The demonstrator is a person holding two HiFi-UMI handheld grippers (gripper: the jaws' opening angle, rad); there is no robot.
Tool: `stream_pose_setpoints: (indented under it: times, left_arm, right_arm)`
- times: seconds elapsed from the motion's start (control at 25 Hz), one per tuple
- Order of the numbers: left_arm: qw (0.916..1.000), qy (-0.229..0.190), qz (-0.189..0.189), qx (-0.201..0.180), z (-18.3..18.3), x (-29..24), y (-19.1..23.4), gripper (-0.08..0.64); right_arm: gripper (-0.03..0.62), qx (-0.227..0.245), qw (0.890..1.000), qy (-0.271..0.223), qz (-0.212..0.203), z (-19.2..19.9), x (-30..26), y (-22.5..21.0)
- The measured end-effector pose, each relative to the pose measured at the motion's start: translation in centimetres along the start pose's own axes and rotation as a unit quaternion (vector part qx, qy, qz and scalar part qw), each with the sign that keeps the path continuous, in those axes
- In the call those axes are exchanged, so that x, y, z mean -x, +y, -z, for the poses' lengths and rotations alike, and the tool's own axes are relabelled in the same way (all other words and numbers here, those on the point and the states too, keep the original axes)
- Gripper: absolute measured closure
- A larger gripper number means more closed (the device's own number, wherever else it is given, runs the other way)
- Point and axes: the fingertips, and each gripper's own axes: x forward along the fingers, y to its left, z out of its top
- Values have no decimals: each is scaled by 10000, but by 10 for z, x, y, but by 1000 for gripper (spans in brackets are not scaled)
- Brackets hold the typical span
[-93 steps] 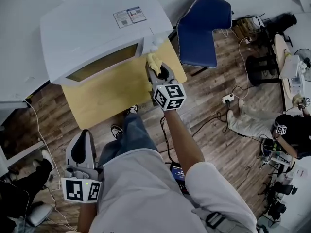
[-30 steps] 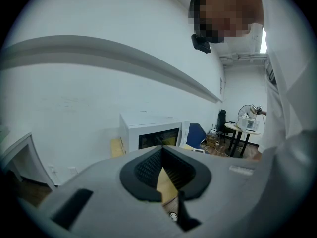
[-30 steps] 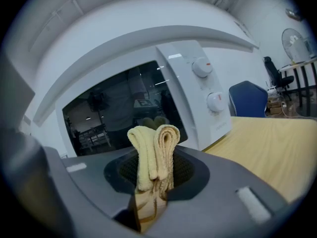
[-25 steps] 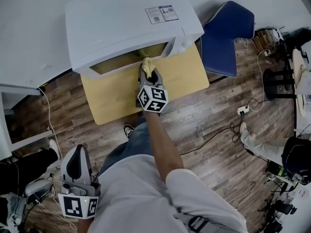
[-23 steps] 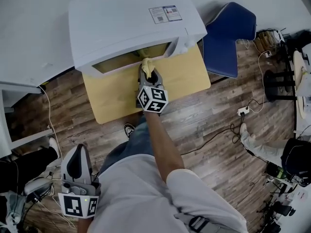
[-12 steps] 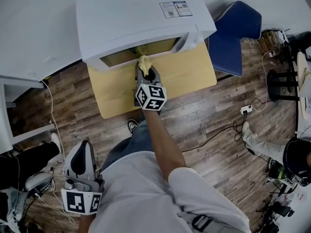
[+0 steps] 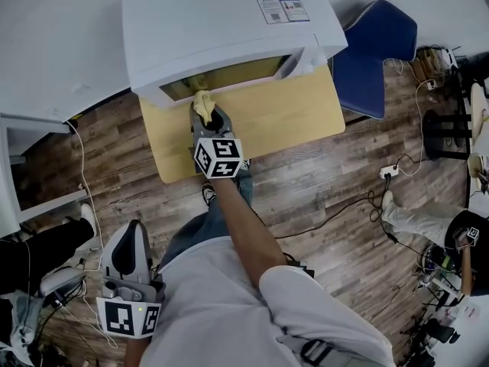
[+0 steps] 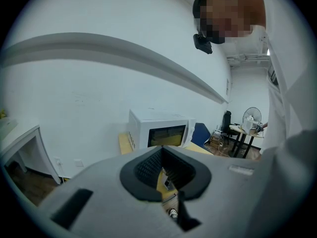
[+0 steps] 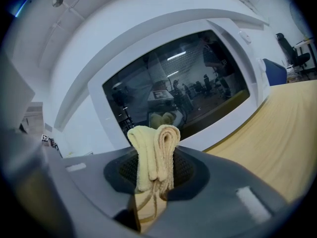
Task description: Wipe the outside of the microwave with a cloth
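A white microwave [image 7: 221, 29] stands at the back of a small yellow table [image 7: 283, 121]; its dark glass door [image 9: 173, 90] faces me. My right gripper [image 7: 203, 107] is shut on a folded yellow cloth [image 7: 202, 102], whose tip rests against the lower left of the door. Seen from the right gripper view, the cloth [image 9: 154, 155] stands up between the jaws, just in front of the door's white frame. My left gripper [image 7: 126, 270] hangs low at my left side, well away from the table. In the left gripper view its jaws are together, and the microwave [image 8: 159, 131] is far off.
A blue chair [image 7: 374, 56] stands right of the table. Cables and a power strip [image 7: 391, 171] lie on the wooden floor. A white desk edge [image 7: 19, 174] is at the left. Another person [image 7: 458, 243] sits at the far right.
The right gripper has slid the cloth leftward along the bottom of the microwave door, from near the right corner to the left part. The left gripper has stayed at my side.
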Motion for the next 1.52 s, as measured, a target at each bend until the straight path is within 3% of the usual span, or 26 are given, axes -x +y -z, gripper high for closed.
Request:
stream_pose_setpoints:
  times: [0.44,0.92,1.28,1.52]
  left_arm:
    - [9998,-6,-170,50,1,4,-1,565]
    - [9995,-40,-287,124,3,10,-8,565]
    - [9992,-129,-304,202,2,11,-15,565]
    - [9989,-115,-309,324,7,9,-15,566]
  right_arm:
    - [477,-84,9987,307,-410,19,-9,35]
    - [477,-611,9946,621,-567,35,-14,56]
    - [472,-543,9746,1284,-1752,55,5,108]
    - [474,-359,9699,1304,-2024,29,35,107]
